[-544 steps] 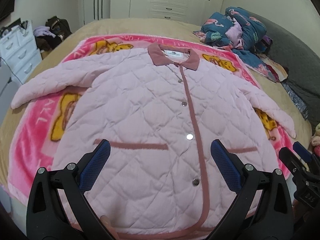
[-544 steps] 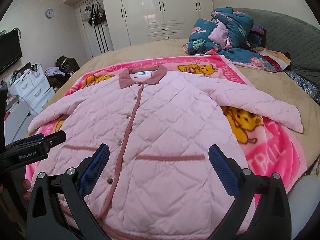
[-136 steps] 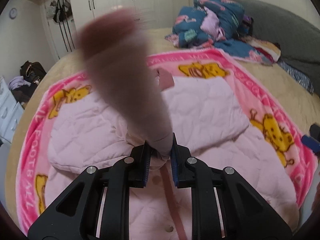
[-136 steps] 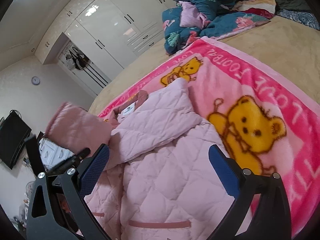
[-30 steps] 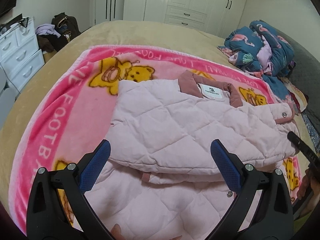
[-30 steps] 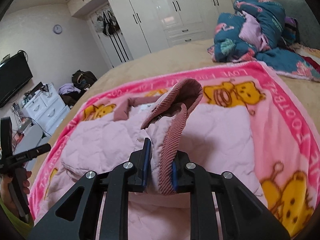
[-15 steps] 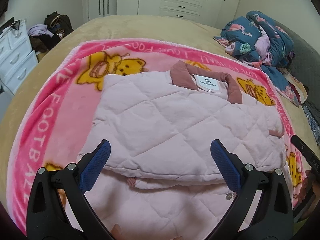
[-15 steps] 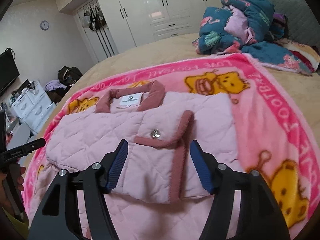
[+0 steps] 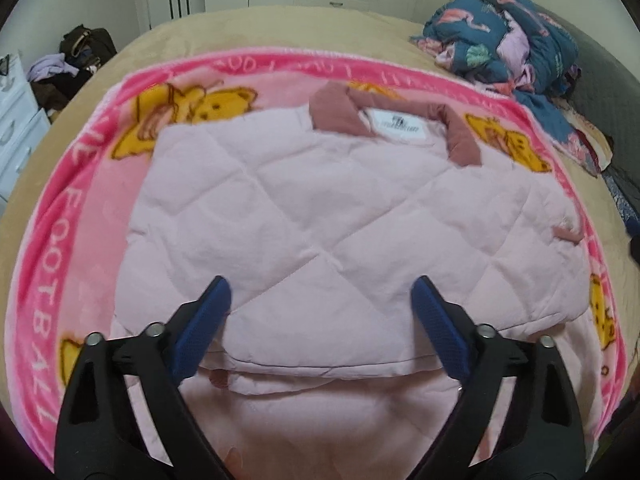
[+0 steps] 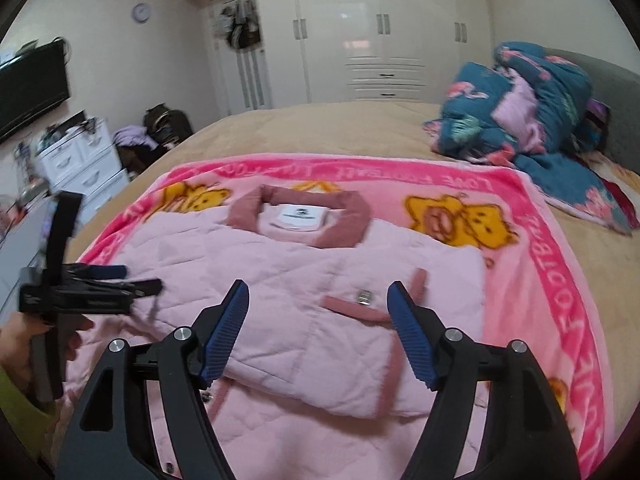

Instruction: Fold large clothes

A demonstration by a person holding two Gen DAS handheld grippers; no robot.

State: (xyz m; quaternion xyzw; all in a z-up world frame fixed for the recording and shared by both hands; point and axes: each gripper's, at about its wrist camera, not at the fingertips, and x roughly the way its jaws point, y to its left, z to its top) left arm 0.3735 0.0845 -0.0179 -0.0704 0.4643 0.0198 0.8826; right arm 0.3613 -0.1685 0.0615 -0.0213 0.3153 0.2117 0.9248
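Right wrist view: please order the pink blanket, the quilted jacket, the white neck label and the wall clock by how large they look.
1. pink blanket
2. quilted jacket
3. white neck label
4. wall clock, though it hangs much farther away.

Pink bear-print blanket [image 10: 556, 264] spread on a tan bed [image 10: 304, 128]; blue floral bedding [image 10: 520, 120] heaped at its far right corner.

- 1 jacket [image 9: 320, 216], pink quilted
- 1 collar [image 10: 298, 216], 1 label [image 10: 301, 213]
- 1 snap [image 10: 363, 295] visible on cuff
- 1 blanket [image 9: 72, 216], pink; 4 bear prints in left view, 3 in right
- 2 grippers: left [image 9: 322, 320], right [image 10: 318, 328], 2 blue pads each, both spread apart
- 1 bedding pile [image 10: 532, 120], blue floral
- 1 TV [image 10: 28, 88]
- 1 clock [image 10: 141, 11]
- 1 drawer unit [image 10: 80, 164], white
- 1 bag [image 10: 166, 122], dark
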